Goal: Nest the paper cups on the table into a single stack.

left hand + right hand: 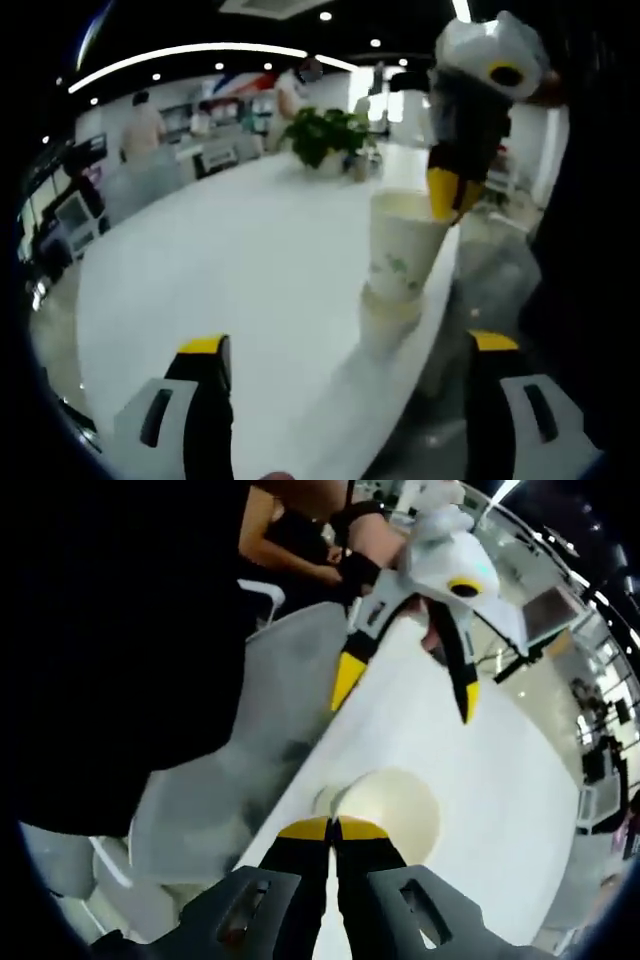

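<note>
While the right gripper [333, 828] pinches the rim of the top paper cup [404, 248] on the stack [392, 322] near the table [230, 270] edge, press straight down — keep it coaxial — with the left gripper [345, 348] spread, hovering clear.

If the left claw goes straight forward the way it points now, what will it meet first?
Probably the stack of paper cups near the table edge, slightly right of centre ahead of the open left claw. The right claw grips its top cup's rim. Depth is uncertain.
</note>
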Tool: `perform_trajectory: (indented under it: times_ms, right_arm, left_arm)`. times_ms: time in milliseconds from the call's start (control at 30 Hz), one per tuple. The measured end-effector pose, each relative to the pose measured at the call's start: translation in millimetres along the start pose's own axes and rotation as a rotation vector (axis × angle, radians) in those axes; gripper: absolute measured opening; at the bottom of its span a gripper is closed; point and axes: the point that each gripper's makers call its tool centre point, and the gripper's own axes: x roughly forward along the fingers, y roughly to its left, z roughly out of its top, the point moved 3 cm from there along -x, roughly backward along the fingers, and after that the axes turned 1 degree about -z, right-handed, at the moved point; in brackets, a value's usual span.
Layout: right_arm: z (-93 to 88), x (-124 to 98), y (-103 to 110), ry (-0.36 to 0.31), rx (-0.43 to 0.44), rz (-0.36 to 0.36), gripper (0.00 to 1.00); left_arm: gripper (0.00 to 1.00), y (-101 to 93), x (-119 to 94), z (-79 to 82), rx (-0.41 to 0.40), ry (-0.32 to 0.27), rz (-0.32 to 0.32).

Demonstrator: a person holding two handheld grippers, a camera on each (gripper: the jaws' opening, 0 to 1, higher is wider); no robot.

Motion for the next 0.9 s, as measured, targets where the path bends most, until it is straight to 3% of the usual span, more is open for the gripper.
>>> perform_trajectory:
  times_ms: [467, 767, 900]
  right_arm:
    - [-19.3, 43.8, 5.2, 0.047, 0.063, 0.035, 0.00]
    - [-19.1, 53.2, 5.6, 0.061, 0.035, 0.032, 0.00]
    - [-20.3, 54.2, 6.8, 0.040, 0.091, 0.046, 0.01]
  left_arm:
    - [0.95, -4.3, 4.7, -8.0, -0.020, 0.008, -0.010]
    - [0.95, -6.8, 5.8, -14.2, -0.030, 0.024, -0.020]
    - [0.95, -6.6, 6.0, -14.3, -0.032, 0.025, -0.023]
